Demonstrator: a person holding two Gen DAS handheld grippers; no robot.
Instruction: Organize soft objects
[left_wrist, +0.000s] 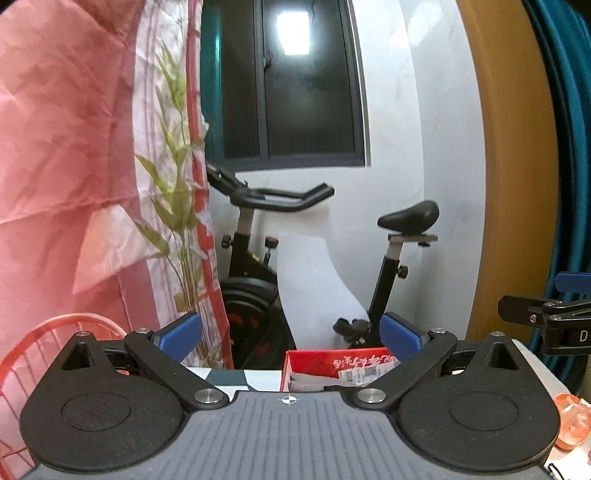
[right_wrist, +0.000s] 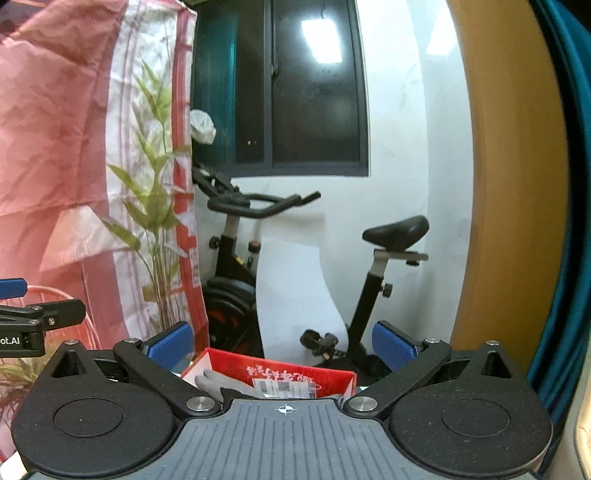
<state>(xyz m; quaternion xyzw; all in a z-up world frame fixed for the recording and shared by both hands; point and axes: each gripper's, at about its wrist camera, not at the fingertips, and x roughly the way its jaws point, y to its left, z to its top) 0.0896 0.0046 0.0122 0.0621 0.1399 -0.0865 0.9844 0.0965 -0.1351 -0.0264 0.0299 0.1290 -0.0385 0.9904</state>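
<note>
With both sets of tongs held level and pointing across the room, I read each pair of blue pads as spread wide with nothing between them: the left tongs (left_wrist: 290, 332) frame only air above the box, and the right tongs (right_wrist: 282, 341) do the same. Just ahead and below sits a red cardboard box (right_wrist: 295, 371), open at the top, printed lettering on its inner wall. Inside it lies a grey knitted piece (right_wrist: 218, 384), possibly a glove or sock, partly hidden by my own tong housing; the left view shows a grey mesh-textured scrap (left_wrist: 306, 384) in the same box, along with a white label or tag. My judgement: the grey fabric is light, limp and will drape, so it needs a pinch on a bunched fold near its middle rather than on a thin edge, which may slip from the pads. The box itself looks light and could slide or tip if dragged against. To the left stands a red wire basket (left_wrist: 55, 332), a possible destination, though I cannot tell what it holds. Beyond: a pink curtain (left_wrist: 66, 147), an exercise bike (left_wrist: 258, 258), a dark window (left_wrist: 303, 92). The table surface is barely visible.
</note>
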